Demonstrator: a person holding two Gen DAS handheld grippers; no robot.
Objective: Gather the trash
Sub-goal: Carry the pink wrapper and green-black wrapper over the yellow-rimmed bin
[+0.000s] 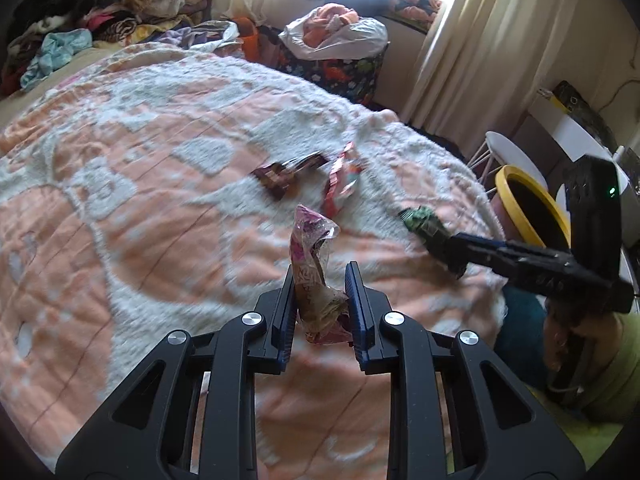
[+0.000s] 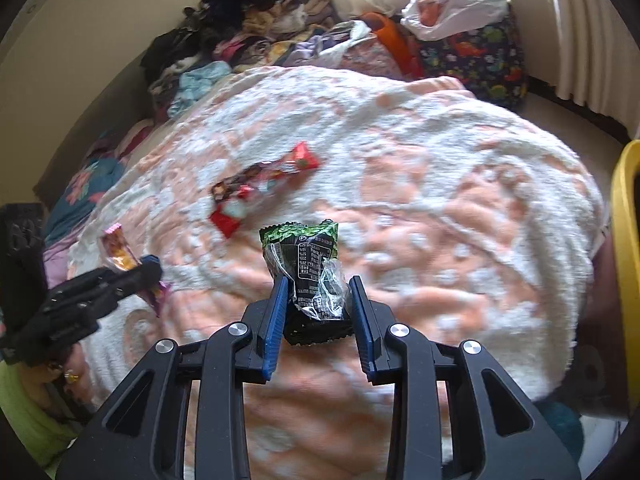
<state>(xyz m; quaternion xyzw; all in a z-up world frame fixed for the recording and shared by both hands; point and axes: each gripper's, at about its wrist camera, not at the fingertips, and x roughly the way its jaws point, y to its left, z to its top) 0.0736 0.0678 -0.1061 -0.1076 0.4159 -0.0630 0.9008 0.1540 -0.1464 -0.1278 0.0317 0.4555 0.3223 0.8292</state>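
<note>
Your left gripper [image 1: 320, 280] pinches a crumpled pink plastic wrapper [image 1: 314, 264], your right gripper [image 2: 318, 296] clamps a green-and-black foil packet [image 2: 308, 272], both above the peach-and-white fleece bed blanket [image 1: 140, 168].

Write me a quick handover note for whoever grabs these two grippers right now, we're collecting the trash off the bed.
Left gripper: shut on the pink wrapper, lifted off the blanket.
Right gripper: shut on the green-black wrapper, also lifted.
Done: two pieces picked up, neither binned yet.
Left: drop both into the yellow-rimmed bin beside the bed, then fetch the brown wrapper and the red wrapper lying mid-blanket.
</note>
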